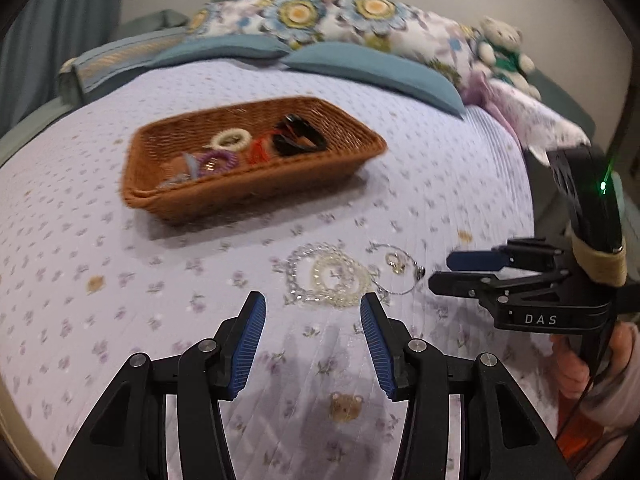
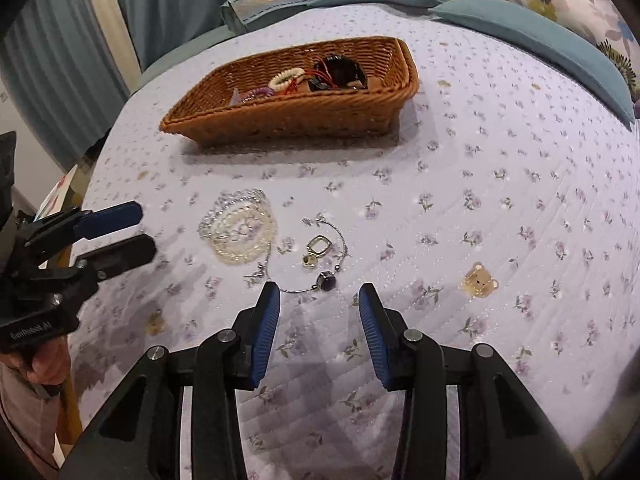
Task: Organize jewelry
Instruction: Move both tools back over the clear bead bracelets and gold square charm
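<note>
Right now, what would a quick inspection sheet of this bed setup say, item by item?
Surface: lilac floral quilt on a bed, flat.
Job's things: wicker basket already holding hair ties and a black piece; bead bracelets, a wire bangle and a gold ring piece lie loose on the quilt in front of it.
Clutter: nothing seen among the jewelry.
Grippers: left tool open, empty, near the bracelets; right tool open, empty, near the bangle.
Cables: an orange and black lead hangs by the right hand.
Surroundings: teal pillows, flowered bedding, a plush bear, curtains.
</note>
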